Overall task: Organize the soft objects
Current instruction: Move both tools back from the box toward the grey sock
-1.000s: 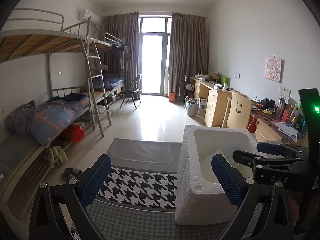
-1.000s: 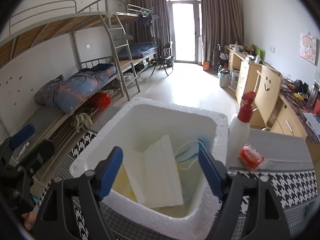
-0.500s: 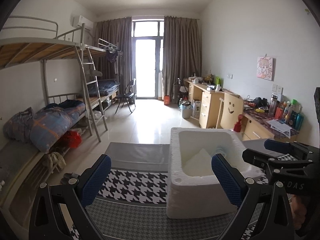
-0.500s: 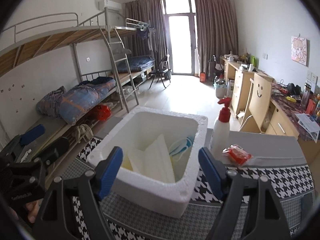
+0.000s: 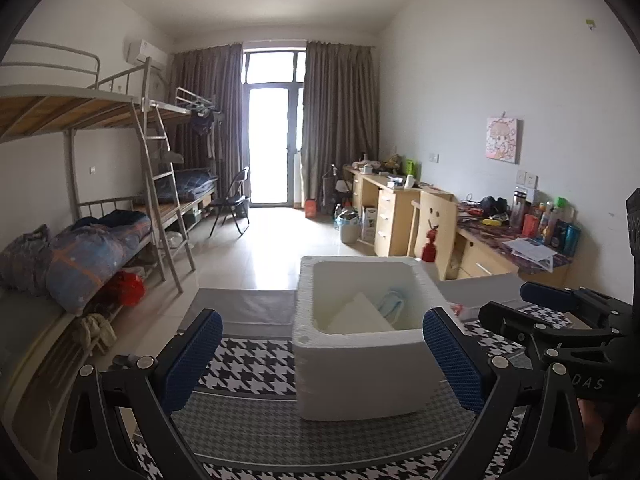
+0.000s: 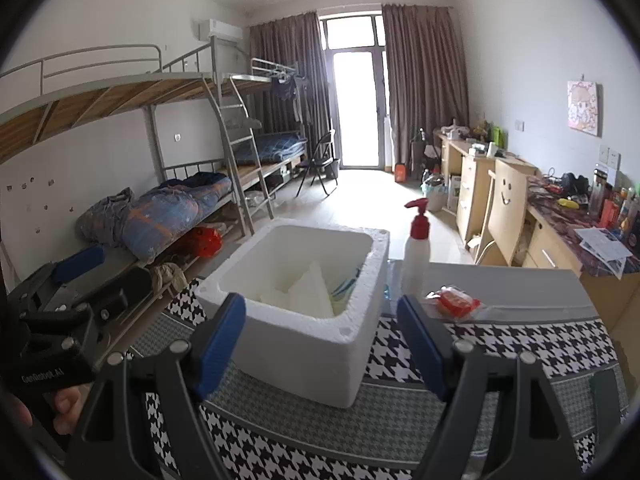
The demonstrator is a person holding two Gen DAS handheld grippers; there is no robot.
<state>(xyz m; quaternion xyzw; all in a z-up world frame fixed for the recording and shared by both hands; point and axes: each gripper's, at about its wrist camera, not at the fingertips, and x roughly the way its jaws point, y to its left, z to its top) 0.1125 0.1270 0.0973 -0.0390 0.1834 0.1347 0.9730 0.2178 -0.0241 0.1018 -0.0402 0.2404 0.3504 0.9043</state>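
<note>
Right now your left gripper [image 5: 322, 354] stands with its blue pads spread wide and nothing between them, and your right gripper [image 6: 322, 340] is likewise released and empty. Both hang level above the houndstooth cloth [image 6: 520, 344], pointed at the white foam box [image 6: 304, 320], which sits at twelve o'clock from each. Inside it lie folded white sheets [image 6: 308, 288] and a blue-edged face mask [image 5: 390, 306], likely gathered there as the soft things. Still out on the cloth, at two o'clock from your right gripper, is a red packet [image 6: 454, 300], just beside the spray bottle [image 6: 416, 252]; that looks like your next pick, if it counts as soft.
</note>
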